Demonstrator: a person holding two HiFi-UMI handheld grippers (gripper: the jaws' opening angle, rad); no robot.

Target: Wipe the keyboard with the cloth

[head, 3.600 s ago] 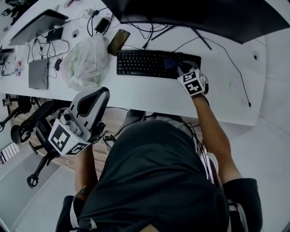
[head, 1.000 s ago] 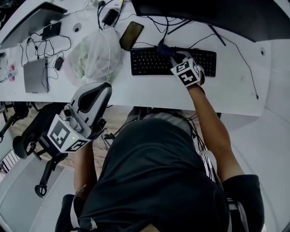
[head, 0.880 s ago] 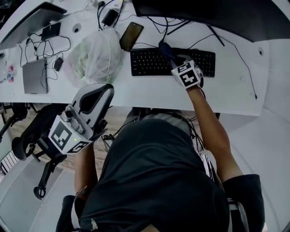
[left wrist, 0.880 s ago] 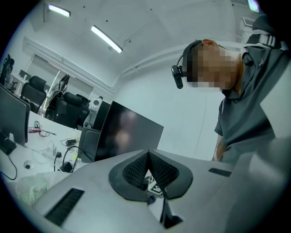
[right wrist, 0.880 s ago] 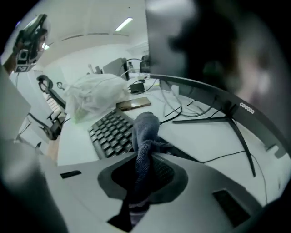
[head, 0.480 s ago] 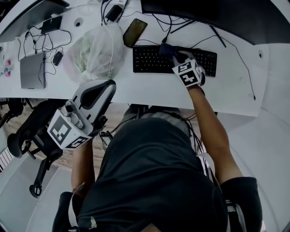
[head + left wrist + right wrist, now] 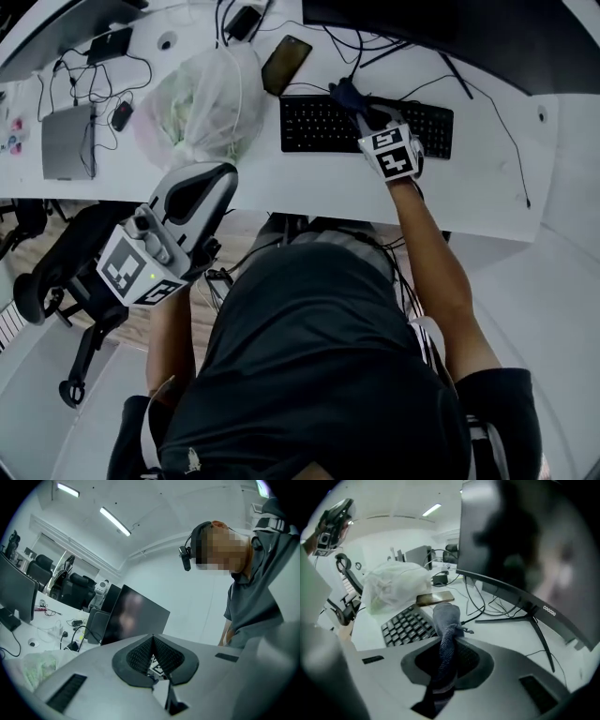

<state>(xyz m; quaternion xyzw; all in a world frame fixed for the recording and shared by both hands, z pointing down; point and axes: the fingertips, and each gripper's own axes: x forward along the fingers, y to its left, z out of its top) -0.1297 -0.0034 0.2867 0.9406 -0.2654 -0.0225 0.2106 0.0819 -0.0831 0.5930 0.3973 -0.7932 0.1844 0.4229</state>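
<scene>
The black keyboard [image 7: 319, 126] lies on the white desk [image 7: 281, 178] under the monitor. My right gripper [image 7: 367, 114] is over the keyboard's middle, shut on a blue-grey cloth [image 7: 348, 94] whose free end reaches the keyboard's far edge. In the right gripper view the cloth [image 7: 445, 625] stands up from between the shut jaws of the right gripper [image 7: 447, 644], with the keys [image 7: 404, 626] to the left. My left gripper [image 7: 201, 187] hangs off the desk's near edge above a chair. In its own view the left gripper [image 7: 153, 640] is shut with nothing in it.
A dark phone [image 7: 287, 65] lies just left of the keyboard's far corner, and a crumpled plastic bag [image 7: 202, 103] sits further left. The monitor stand [image 7: 520, 613] and cables [image 7: 487, 131] run behind and right of the keyboard. A laptop [image 7: 67, 141] is far left.
The right gripper has moved with the cloth from the keyboard's right end to its middle. The cloth's end has shifted toward the far edge. The left gripper has barely moved.
</scene>
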